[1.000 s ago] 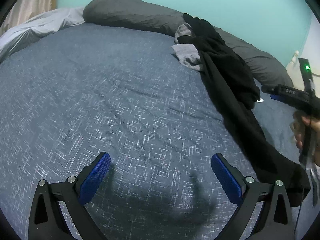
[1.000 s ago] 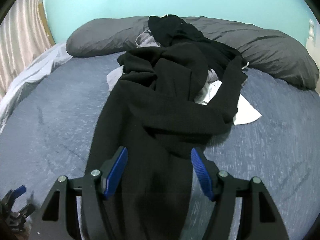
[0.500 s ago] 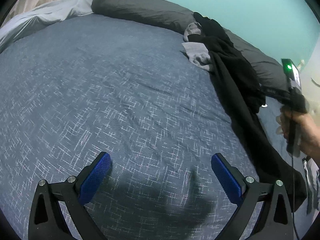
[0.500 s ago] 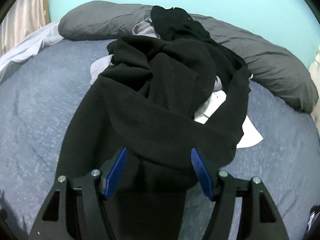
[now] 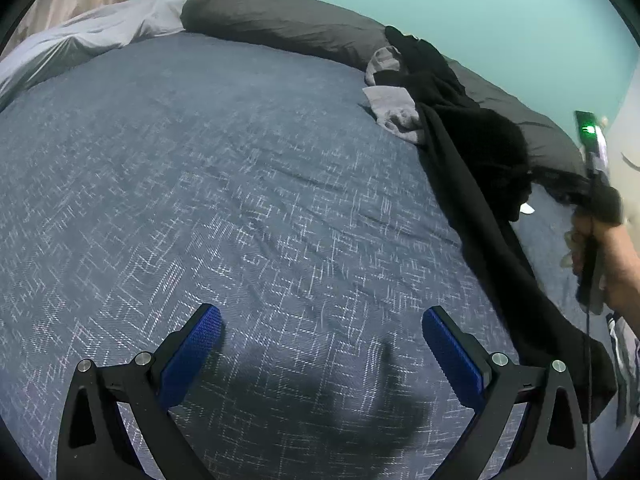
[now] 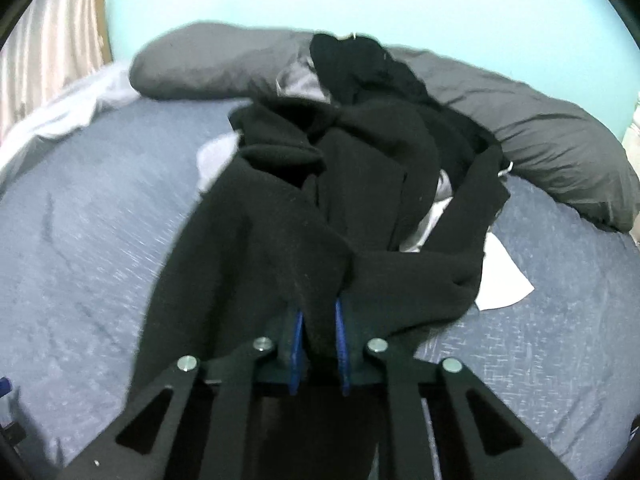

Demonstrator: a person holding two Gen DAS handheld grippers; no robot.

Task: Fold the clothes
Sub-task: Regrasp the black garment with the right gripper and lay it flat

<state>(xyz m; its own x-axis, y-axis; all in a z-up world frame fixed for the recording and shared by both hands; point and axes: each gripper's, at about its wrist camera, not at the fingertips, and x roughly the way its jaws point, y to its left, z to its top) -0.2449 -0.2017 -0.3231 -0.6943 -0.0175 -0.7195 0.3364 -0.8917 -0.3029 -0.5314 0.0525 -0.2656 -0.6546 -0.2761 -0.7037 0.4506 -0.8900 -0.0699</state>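
Black fleece garment [image 6: 288,216] trails from the pile at upper centre of the bed [image 6: 80,240] down into our right gripper [image 6: 318,320], whose jaws have just closed on a fold to drag it clear. Our left gripper [image 5: 320,344] waits spread and empty over bare bedspread.

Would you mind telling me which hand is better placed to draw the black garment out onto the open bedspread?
Right. Its tongs have just closed on a fold of the black garment. The left tongs stand open over bare bedspread, apart from the clothes.
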